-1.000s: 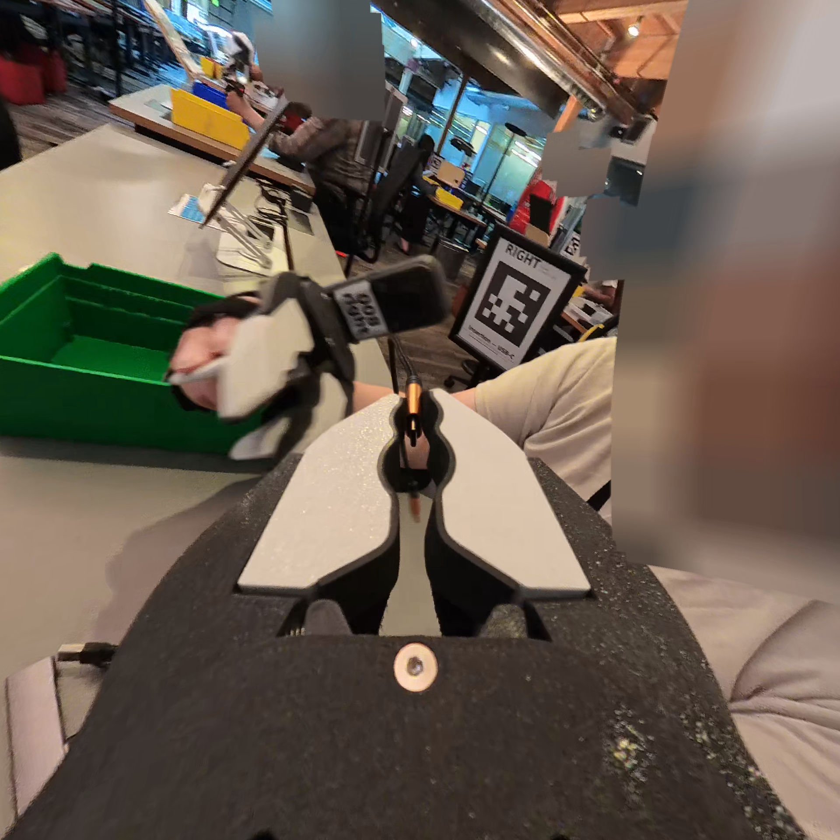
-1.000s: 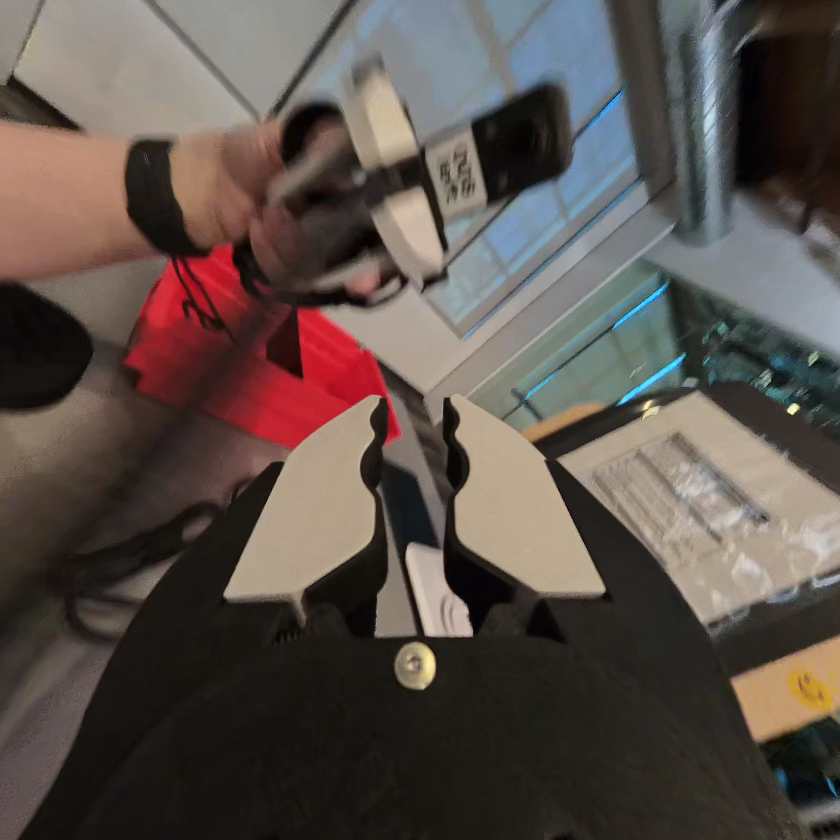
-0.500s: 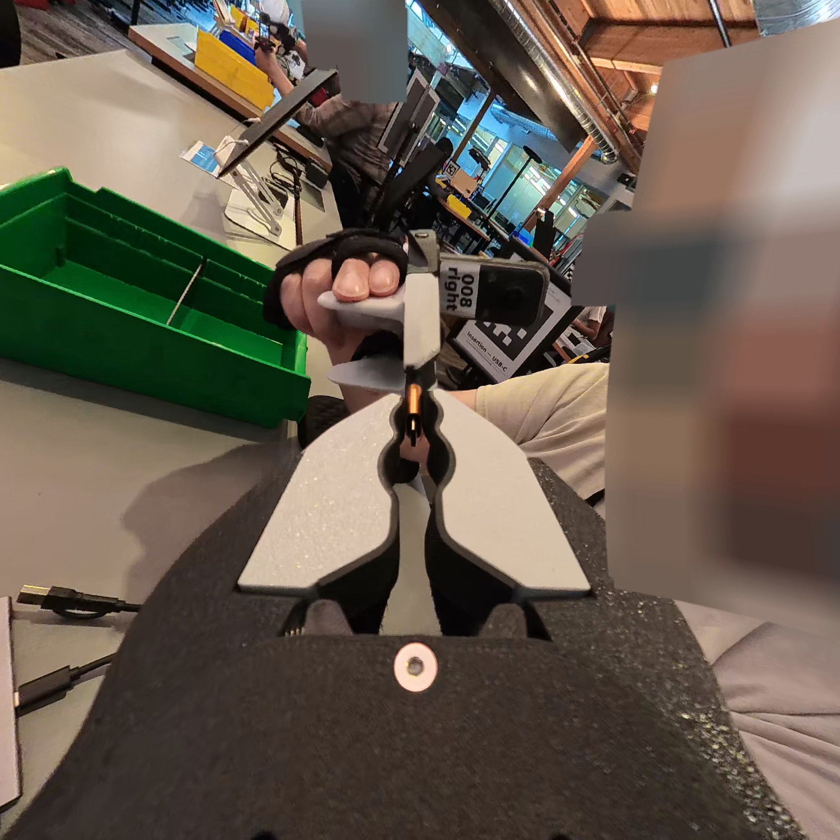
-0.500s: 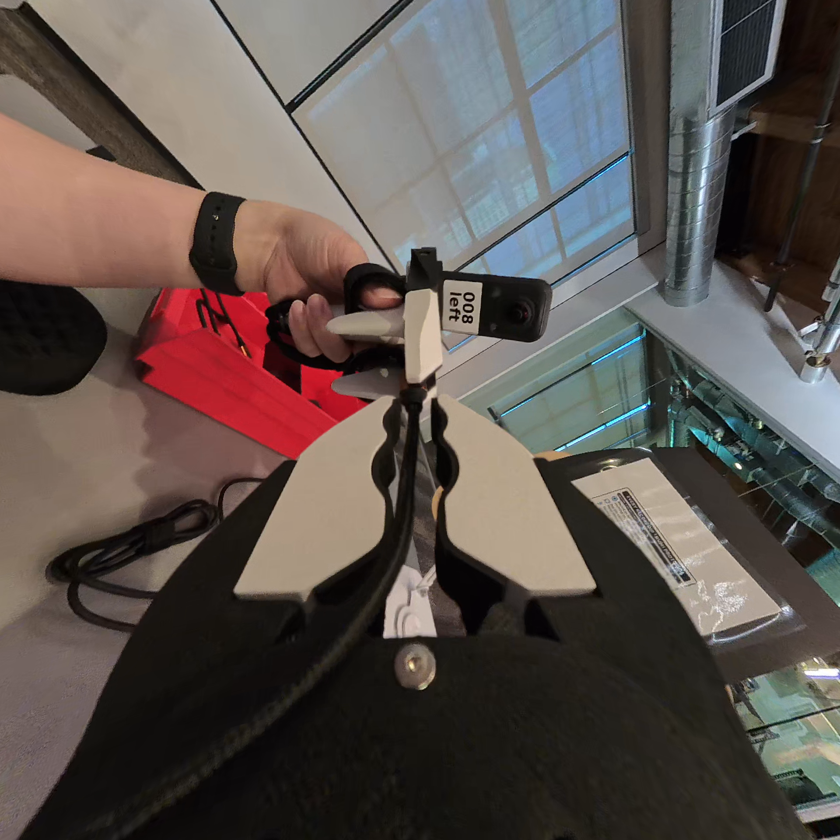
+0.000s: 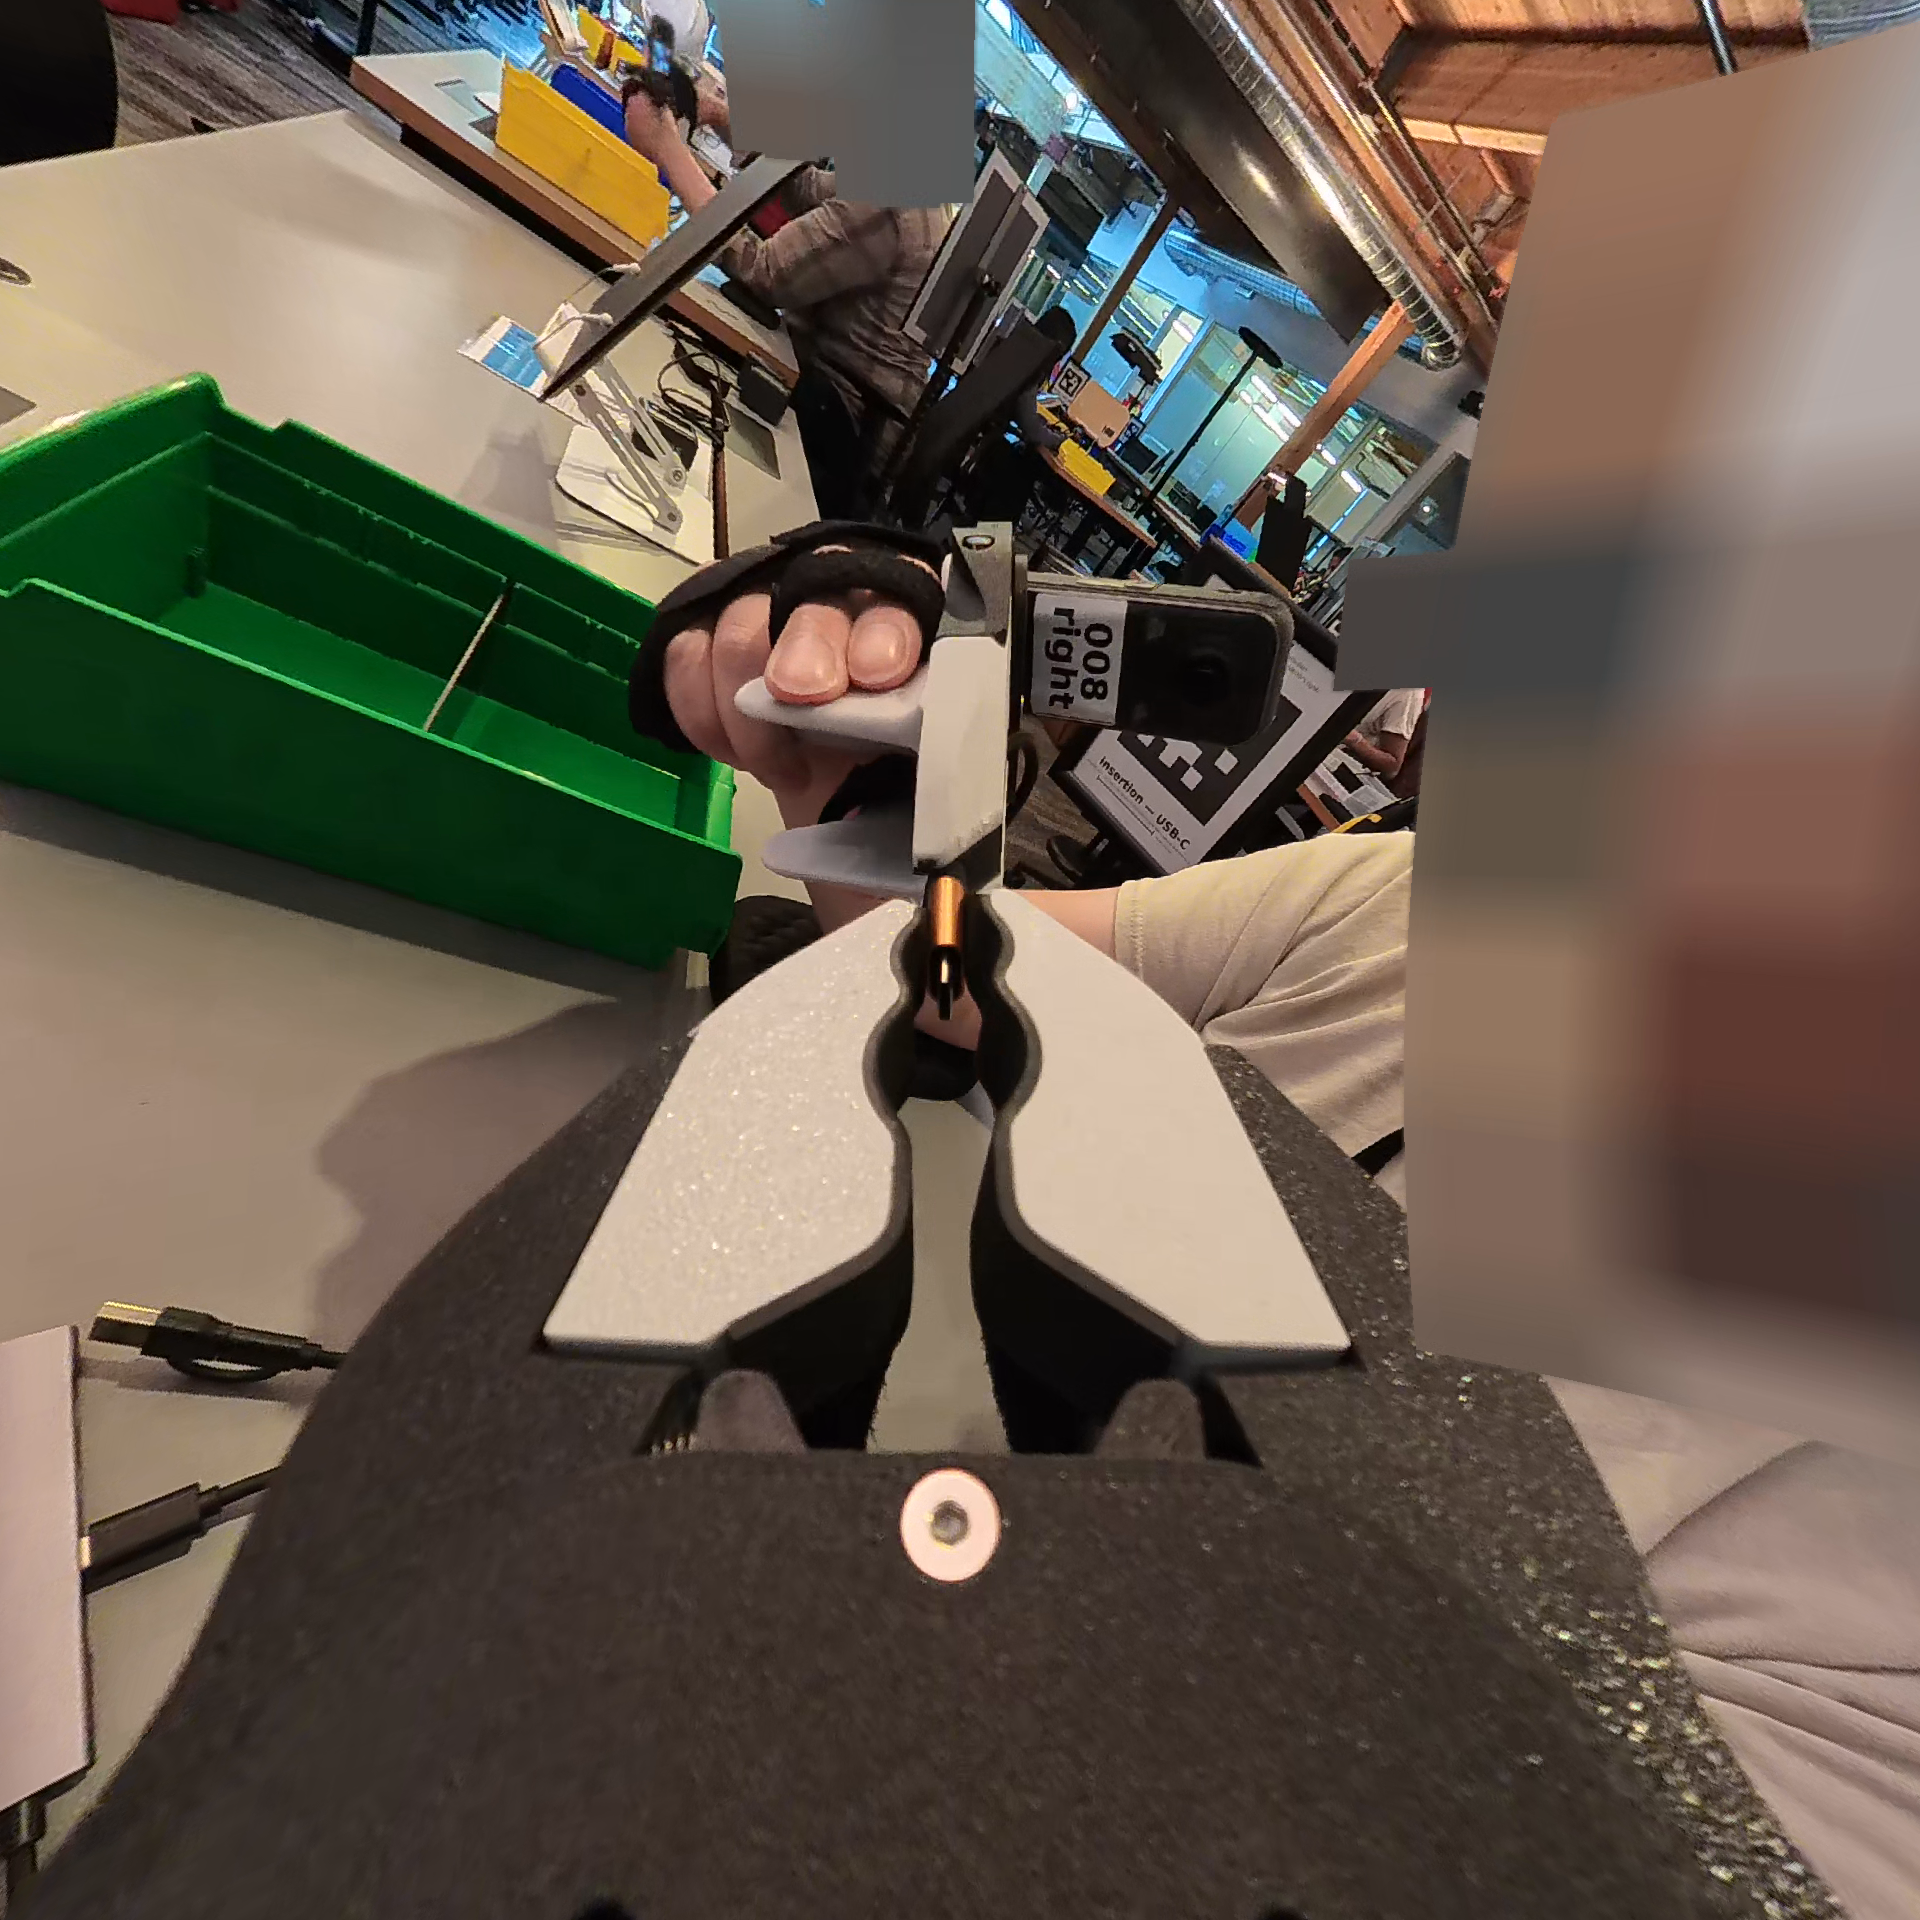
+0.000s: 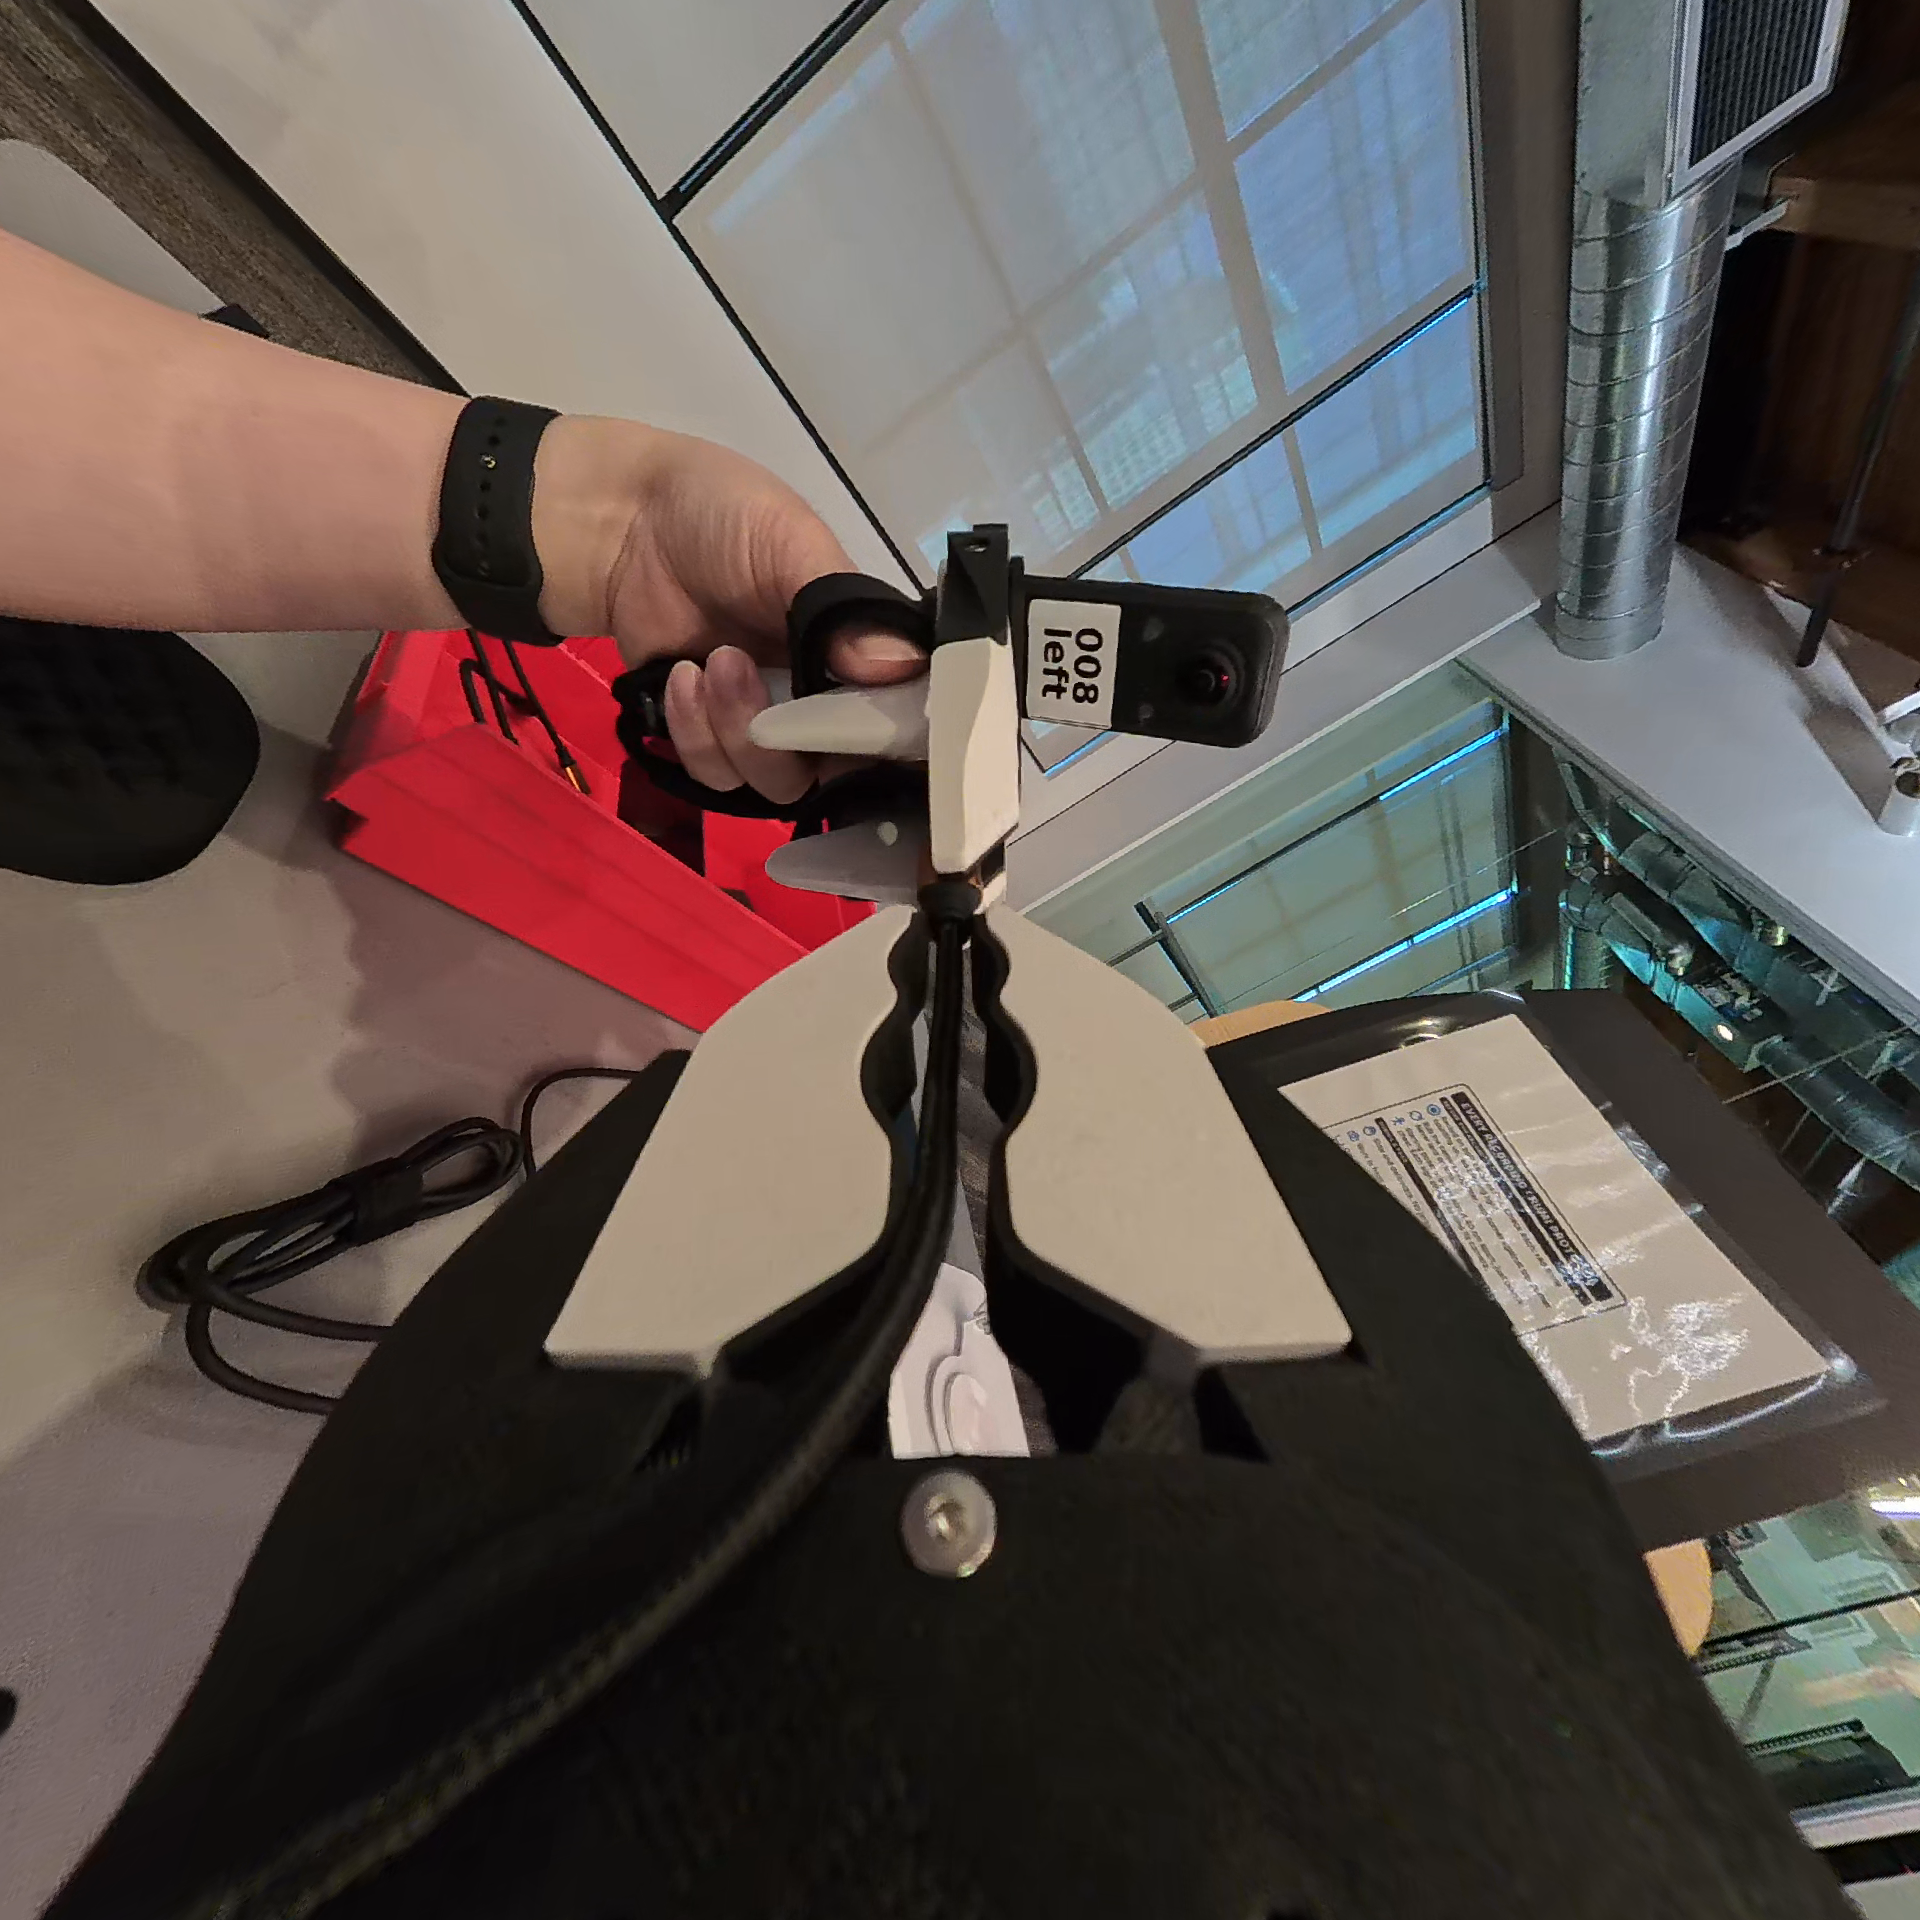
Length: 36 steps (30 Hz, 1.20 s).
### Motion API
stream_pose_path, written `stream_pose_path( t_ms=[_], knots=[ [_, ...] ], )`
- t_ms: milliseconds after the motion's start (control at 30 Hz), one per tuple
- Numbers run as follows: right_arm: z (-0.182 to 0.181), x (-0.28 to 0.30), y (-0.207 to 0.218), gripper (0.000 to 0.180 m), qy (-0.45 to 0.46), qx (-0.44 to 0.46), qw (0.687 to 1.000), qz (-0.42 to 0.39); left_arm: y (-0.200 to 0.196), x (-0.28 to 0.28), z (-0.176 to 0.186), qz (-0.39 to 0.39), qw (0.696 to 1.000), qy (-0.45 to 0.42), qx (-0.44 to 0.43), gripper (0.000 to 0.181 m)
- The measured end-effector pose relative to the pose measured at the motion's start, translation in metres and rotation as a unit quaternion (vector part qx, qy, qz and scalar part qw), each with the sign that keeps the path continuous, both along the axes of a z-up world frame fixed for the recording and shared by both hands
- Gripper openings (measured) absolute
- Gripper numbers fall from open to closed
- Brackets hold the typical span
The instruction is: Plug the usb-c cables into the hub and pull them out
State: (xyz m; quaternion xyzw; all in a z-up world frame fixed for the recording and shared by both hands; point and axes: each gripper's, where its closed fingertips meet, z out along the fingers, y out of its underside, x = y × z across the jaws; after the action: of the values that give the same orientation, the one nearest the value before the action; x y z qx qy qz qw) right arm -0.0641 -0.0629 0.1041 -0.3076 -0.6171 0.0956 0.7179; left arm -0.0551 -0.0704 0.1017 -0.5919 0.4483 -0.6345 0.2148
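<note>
Both grippers are held up above the table, tip to tip. My left gripper [image 5: 948,920] is shut on a copper USB-C plug [image 5: 943,920], whose connector tip points back towards its own camera. The plug's black cable [image 6: 935,1122] leaves the left gripper's tips [image 6: 961,878] and runs back between my right gripper's fingers. My right gripper [image 6: 951,935] is shut on that cable just behind the plug. It also shows edge-on in the left wrist view [image 5: 956,868]. A grey flat device [image 5: 36,1538], with a cable plugged into it, lies at the lower left edge.
A green bin [image 5: 364,707] stands on the table to the left. A red bin [image 6: 540,831] and a coiled black cable [image 6: 312,1236] lie on the table. Two loose USB cables [image 5: 208,1340] lie near the grey device. A laminated sheet [image 6: 1558,1247] lies at the right. Only a small space, under 4 cm, lies between the two pairs of fingers.
My right gripper swung in to face the left one, and its jaws closed around the cable behind the plug. The left gripper kept its hold on the copper plug.
</note>
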Motion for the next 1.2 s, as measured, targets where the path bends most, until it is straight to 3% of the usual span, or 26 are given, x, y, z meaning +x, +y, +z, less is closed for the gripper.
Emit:
stream_pose_path(
  t_ms=[300, 333, 400, 467, 567, 633, 733, 867, 1067, 1200],
  knots=[
    [-0.001, 0.000, 0.003, 0.008, -0.008, -0.013, 1.000, -0.012, 0.003, 0.001, -0.001, 0.005, 1.000, 0.000, 0.005, 0.006],
    [0.000, 0.001, 0.003, 0.008, -0.006, -0.016, 1.000, -0.013, 0.005, 0.000, 0.000, 0.012, 1.000, 0.001, 0.017, 0.010],
    [0.004, 0.007, 0.005, 0.008, 0.001, -0.016, 1.000, -0.022, 0.019, -0.002, -0.009, 0.063, 0.996, 0.032, 0.056, 0.037],
    [0.010, 0.018, 0.011, 0.008, 0.008, -0.015, 0.999, -0.041, 0.049, -0.015, -0.040, 0.149, 0.972, 0.132, 0.126, 0.038],
    [0.022, 0.038, 0.015, 0.008, 0.026, -0.022, 0.998, -0.059, 0.096, -0.054, -0.104, 0.261, 0.880, 0.344, 0.196, 0.036],
    [0.027, 0.049, 0.017, 0.008, 0.028, -0.018, 0.997, -0.074, 0.102, -0.062, -0.139, 0.241, 0.853, 0.423, 0.189, 0.037],
    [0.029, 0.060, 0.019, 0.008, 0.024, -0.014, 0.996, -0.088, 0.101, -0.053, -0.180, 0.181, 0.848, 0.469, 0.168, 0.042],
    [0.033, 0.068, 0.018, 0.008, 0.028, -0.011, 0.995, -0.092, 0.103, -0.056, -0.224, 0.137, 0.813, 0.537, 0.179, 0.046],
    [0.039, 0.076, 0.017, 0.008, 0.036, -0.004, 0.995, -0.098, 0.105, -0.073, -0.257, 0.110, 0.762, 0.612, 0.183, 0.059],
    [0.041, 0.081, 0.016, 0.008, 0.037, -0.001, 0.994, -0.102, 0.106, -0.069, -0.262, 0.111, 0.769, 0.607, 0.168, 0.060]
  ],
)
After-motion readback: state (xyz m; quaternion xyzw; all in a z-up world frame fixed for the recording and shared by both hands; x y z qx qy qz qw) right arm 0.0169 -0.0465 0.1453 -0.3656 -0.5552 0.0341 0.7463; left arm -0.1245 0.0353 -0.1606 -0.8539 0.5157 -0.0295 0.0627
